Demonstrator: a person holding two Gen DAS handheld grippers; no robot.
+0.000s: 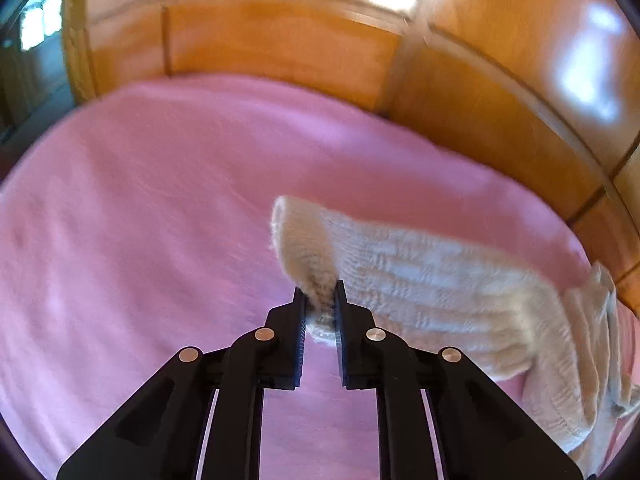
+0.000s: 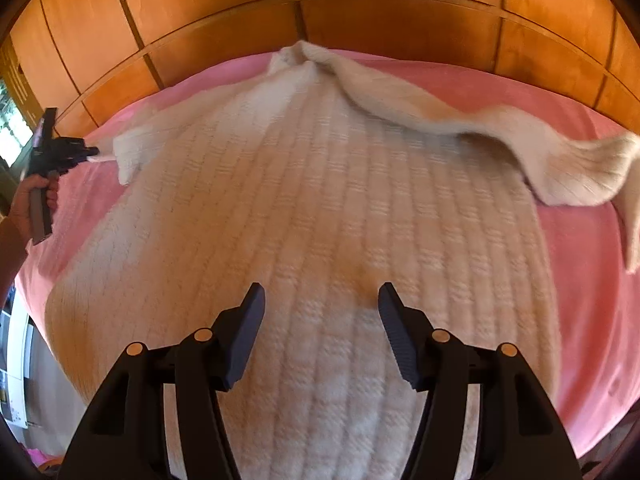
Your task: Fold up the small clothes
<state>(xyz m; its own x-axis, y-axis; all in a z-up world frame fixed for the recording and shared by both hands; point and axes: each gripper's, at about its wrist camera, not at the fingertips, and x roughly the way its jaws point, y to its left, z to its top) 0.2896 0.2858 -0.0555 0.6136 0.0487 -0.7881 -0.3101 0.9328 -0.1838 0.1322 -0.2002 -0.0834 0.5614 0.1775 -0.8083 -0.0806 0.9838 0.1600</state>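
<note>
A cream knitted sweater (image 2: 320,208) is spread flat on the pink bed (image 2: 592,280). Its sleeve cuff is clamped in the left gripper (image 1: 320,300) jaws. The right gripper (image 2: 322,296) jaws are held wide above it, empty.

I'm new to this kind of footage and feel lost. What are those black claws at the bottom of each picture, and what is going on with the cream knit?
No robot here: a person holds a handheld two-finger gripper in each hand, each with a camera looking along its fingers. The left one's view shows the left gripper pinching a sleeve end of the cream knit sweater. The right one's view shows the right gripper open, holding nothing, above the sweater's body, which lies spread on a pink blanket. At that picture's left edge you see the person's hand holding the left gripper. Wooden panels stand behind.
</note>
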